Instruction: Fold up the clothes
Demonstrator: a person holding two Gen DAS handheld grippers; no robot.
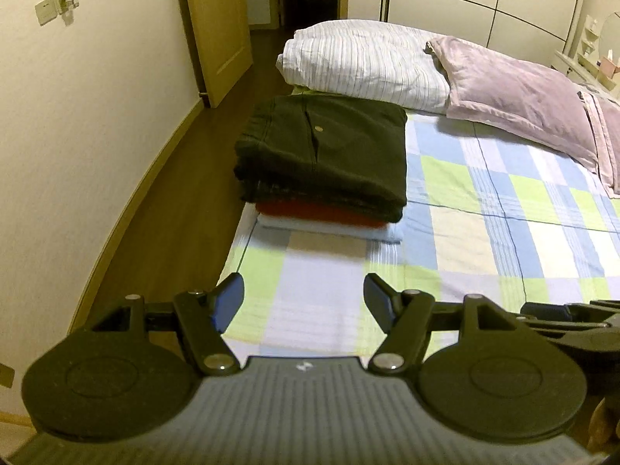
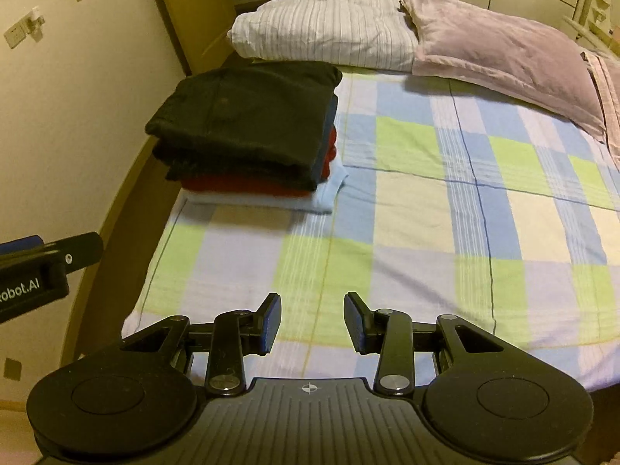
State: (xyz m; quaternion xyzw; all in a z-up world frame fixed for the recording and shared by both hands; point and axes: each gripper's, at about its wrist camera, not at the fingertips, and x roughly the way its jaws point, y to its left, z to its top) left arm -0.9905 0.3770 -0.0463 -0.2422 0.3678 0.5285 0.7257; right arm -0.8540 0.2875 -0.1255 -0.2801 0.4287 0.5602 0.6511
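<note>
Now a checked bedsheet [image 2: 407, 209] is covering the frame's middle; one stack of three folded garments [image 2: 252, 135] and two pillows [image 2: 329, 27] are lying upper left; left gripper [image 1: 304, 302] and right gripper [image 2: 312, 321] are hovering spread, empty.

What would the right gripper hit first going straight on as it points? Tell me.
The right gripper, jaws open and empty, points down at bare checked bedsheet. It would likely meet that first; the folded clothes stack lies off to its left, though depth is uncertain.

The red garment [image 1: 321, 211] and pale blue garment [image 1: 329, 228] show edges only beneath the dark garment [image 1: 325, 147]; the lilac pillow [image 2: 503, 54] is cropped at right.
</note>
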